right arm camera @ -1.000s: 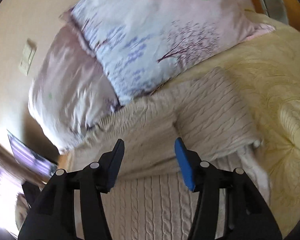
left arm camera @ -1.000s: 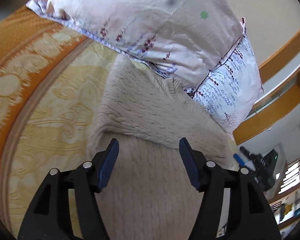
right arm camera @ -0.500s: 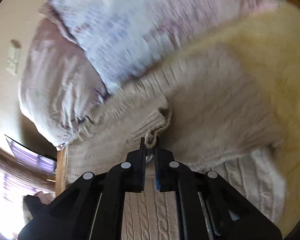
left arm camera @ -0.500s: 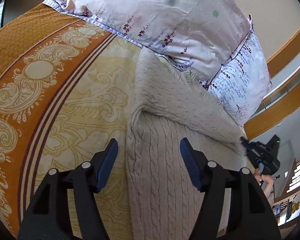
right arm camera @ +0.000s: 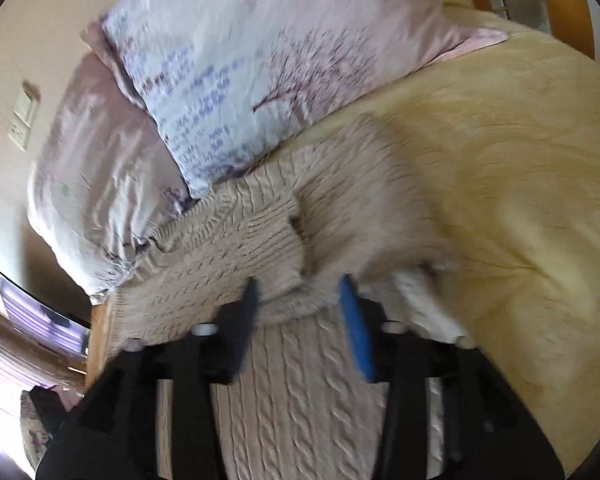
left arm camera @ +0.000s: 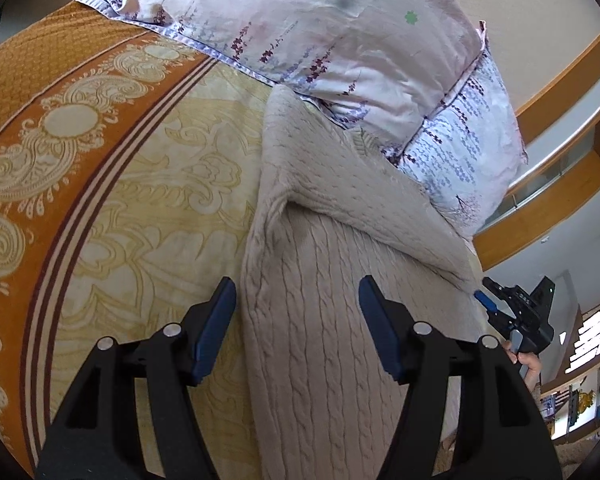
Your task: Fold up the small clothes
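While beige cable-knit sweater lies on bedspread, left gripper spread, empty — right gripper jaws just reopened, nothing pinched, sweater fold beneath, pillows behind

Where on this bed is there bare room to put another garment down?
Bare bedspread lies between the sweater and the orange border; the right wrist view shows more beyond the sweater's other side. The pillows crowd the head, overlapping the sweater's top.
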The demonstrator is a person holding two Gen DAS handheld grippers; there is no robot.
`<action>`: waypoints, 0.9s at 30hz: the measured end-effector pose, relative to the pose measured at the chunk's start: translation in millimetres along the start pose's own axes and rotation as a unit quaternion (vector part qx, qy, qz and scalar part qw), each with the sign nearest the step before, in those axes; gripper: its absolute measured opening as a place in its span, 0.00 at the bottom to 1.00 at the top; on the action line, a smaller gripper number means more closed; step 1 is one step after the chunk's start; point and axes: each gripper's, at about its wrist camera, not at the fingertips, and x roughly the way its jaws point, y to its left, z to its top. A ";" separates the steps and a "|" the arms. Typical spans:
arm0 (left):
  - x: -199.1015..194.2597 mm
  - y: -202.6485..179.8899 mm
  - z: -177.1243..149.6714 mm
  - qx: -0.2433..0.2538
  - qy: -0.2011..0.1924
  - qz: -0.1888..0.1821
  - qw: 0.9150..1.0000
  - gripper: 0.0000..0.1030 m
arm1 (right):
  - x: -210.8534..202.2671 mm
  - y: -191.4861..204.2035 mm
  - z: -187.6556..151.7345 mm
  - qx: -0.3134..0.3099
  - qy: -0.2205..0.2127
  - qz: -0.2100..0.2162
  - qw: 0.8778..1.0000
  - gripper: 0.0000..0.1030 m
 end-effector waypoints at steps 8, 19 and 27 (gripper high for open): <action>-8.7 4.0 -20.2 -0.018 0.009 -0.044 0.999 0.56 | -45.4 -50.7 -24.3 0.015 0.019 -0.013 1.000 0.48; -29.6 -3.2 -70.1 -0.012 0.015 -0.134 0.991 0.45 | -53.9 -59.0 -77.5 0.016 0.099 0.141 0.985 0.40; -45.8 -1.2 -112.2 -0.011 0.020 -0.193 0.981 0.45 | -80.3 -73.8 -119.9 0.001 0.124 0.228 0.966 0.40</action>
